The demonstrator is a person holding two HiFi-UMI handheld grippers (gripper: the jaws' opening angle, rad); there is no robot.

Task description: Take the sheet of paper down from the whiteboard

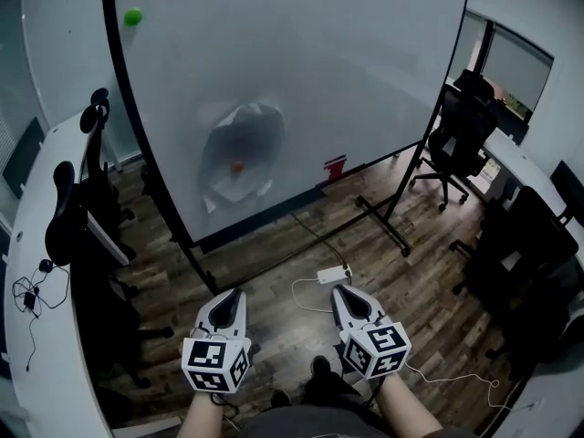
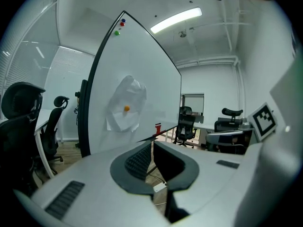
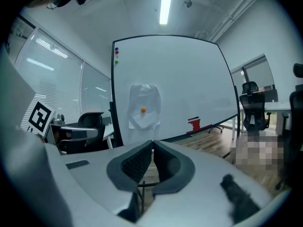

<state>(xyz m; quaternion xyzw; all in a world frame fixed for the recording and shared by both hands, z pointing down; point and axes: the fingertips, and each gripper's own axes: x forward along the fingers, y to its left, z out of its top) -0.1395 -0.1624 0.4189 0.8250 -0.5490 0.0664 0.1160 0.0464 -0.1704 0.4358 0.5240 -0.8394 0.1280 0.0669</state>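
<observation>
A crumpled white sheet of paper [image 1: 240,156] hangs on the whiteboard [image 1: 365,71], pinned by an orange magnet [image 1: 236,165]. The same sheet of paper [image 2: 125,104] shows in the left gripper view and the sheet of paper [image 3: 144,106] in the right gripper view. My left gripper [image 1: 229,303] and right gripper [image 1: 347,298] are held side by side low in the head view, well short of the board. Both point toward the board with jaws closed and nothing between them.
A red eraser [image 1: 335,166] sits on the board's lower ledge, and coloured magnets [image 1: 133,15] cluster at its top left. A power strip [image 1: 332,274] and cables lie on the wood floor before the stand's legs. Office chairs [image 1: 465,135] and desks [image 1: 36,272] flank both sides.
</observation>
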